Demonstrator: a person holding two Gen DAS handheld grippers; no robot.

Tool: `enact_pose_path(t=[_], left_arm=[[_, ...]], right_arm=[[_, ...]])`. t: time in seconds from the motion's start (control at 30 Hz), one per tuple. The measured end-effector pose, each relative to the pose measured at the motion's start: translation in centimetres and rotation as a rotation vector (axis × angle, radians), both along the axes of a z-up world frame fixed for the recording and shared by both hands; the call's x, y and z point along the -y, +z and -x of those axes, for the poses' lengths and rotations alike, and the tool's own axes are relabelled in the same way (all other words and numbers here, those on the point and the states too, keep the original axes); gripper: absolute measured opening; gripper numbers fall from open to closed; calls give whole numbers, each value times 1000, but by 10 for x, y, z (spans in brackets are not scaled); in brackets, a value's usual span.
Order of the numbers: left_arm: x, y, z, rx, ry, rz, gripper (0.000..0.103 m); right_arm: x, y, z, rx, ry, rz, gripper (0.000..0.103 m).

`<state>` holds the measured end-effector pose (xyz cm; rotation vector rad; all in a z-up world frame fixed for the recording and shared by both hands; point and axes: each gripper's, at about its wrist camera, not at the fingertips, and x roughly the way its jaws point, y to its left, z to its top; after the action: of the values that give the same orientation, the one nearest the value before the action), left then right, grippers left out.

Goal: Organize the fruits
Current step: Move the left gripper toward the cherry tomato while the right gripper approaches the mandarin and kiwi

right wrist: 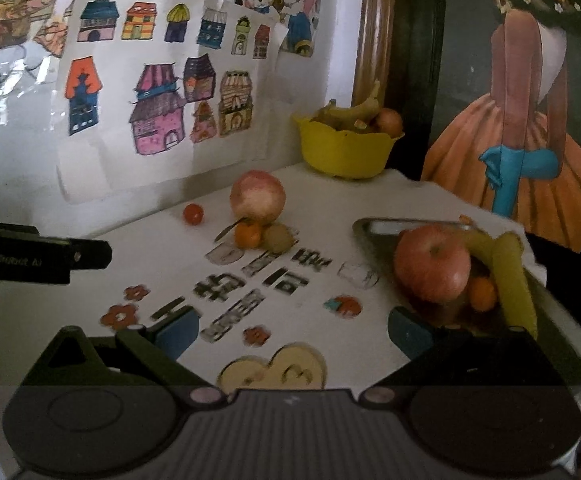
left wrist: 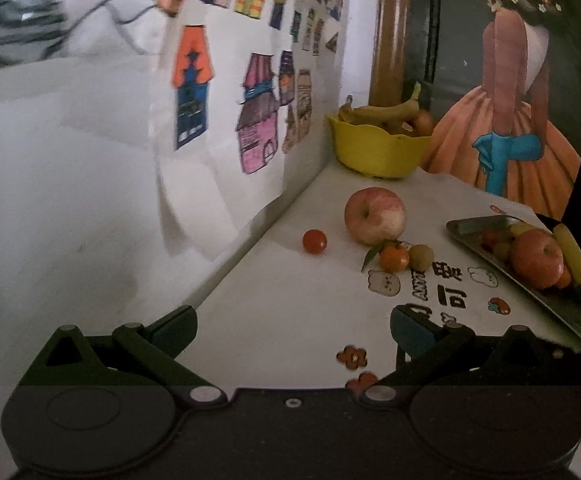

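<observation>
Both grippers, left gripper and right gripper, hung over the table with fingers spread, holding nothing.
Loose lay one apple, one cherry tomato, one tangerine, one greenish fruit; a careless nudge might roll the tomato off. One tray and one yellow bowl held fruit.

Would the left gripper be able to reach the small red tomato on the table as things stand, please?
Probably yes: the left gripper is open and empty, and the red tomato sits alone on bare table, apart from the apple.
</observation>
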<state>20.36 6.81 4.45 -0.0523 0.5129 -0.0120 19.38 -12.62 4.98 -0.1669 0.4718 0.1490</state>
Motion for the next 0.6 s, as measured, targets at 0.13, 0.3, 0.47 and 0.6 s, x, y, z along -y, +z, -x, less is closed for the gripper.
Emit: enact_pose_path(t=[0.13, 0.3, 0.47, 0.6], left_arm=[[8, 0, -21, -2, -7, -40, 102], [12, 1, -49, -4, 2, -60, 102], [17, -3, -84, -28, 25, -43, 102], [23, -10, -110, -52, 33, -41, 102]], right_arm=[[2, 5, -20, 21, 2, 37, 103], [5, 4, -43, 36, 7, 26, 103], [10, 1, -58, 32, -2, -24, 103], [16, -4, -64, 13, 3, -56, 103]])
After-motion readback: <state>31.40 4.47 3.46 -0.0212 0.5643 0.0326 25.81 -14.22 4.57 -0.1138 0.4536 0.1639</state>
